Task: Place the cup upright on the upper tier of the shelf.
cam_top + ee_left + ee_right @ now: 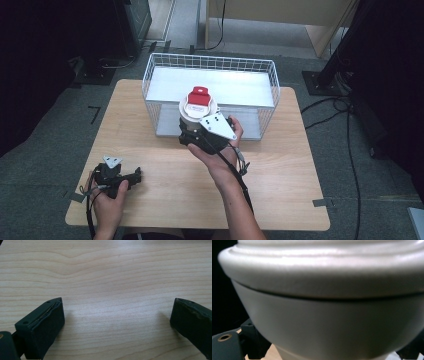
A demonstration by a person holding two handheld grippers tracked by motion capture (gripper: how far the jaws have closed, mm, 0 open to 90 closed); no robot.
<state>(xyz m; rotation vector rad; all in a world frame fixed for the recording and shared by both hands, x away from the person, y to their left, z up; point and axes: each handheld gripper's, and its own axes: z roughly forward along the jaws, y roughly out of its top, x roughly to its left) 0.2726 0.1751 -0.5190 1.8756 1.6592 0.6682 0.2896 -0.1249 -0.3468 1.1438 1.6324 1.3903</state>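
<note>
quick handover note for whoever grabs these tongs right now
Right tongs: shut on the white cup with the red lid, held up at the front of the wire basket.
Left tongs: open, nothing in them, low over the table at its near left.
Done: cup gripped and lifted.
Left: probably set the cup in the basket, let go, pull back; the left tongs look unneeded for now.
</note>
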